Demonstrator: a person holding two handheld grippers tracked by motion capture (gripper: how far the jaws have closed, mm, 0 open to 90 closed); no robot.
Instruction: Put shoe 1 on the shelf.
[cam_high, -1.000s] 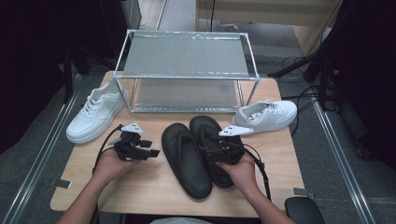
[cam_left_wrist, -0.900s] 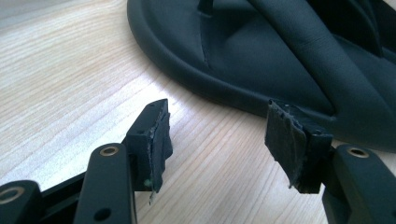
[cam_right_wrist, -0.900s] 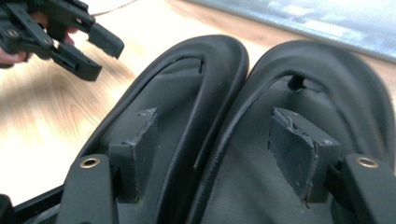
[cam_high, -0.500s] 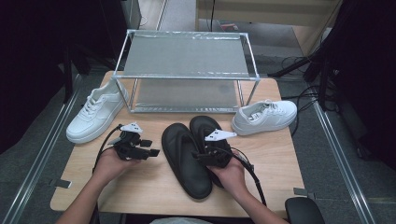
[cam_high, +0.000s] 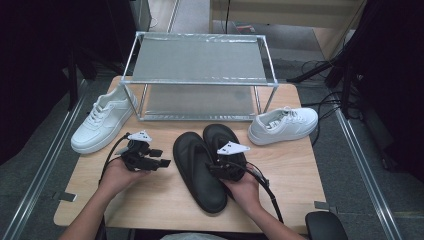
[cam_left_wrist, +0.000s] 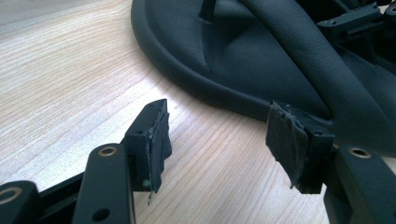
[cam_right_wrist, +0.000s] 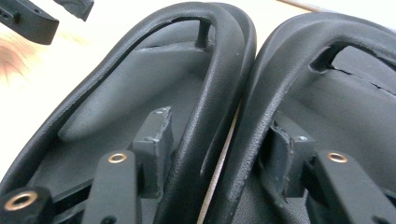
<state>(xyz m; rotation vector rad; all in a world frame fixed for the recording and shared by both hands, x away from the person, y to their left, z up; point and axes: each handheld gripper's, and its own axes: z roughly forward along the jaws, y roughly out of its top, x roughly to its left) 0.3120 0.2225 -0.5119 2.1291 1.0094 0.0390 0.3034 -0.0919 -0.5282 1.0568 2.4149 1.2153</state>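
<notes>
Left white sneaker (cam_high: 102, 125) at table's (cam_high: 300, 175) left edge, beside metal rack (cam_high: 200, 75) along back edge. Left gripper (cam_high: 161, 163) rests on table near front-left, jaws wide apart, nothing between, just beside left black sandal (cam_high: 200, 170). Both sandals side by side mid-table, touching. Right gripper (cam_high: 220, 169) over right black sandal (cam_high: 225, 145); jaws have just been closing, one inside each sandal, adjoining straps between them; whether pads press, cannot tell. Right white sneaker (cam_high: 282, 125) near right edge.
</notes>
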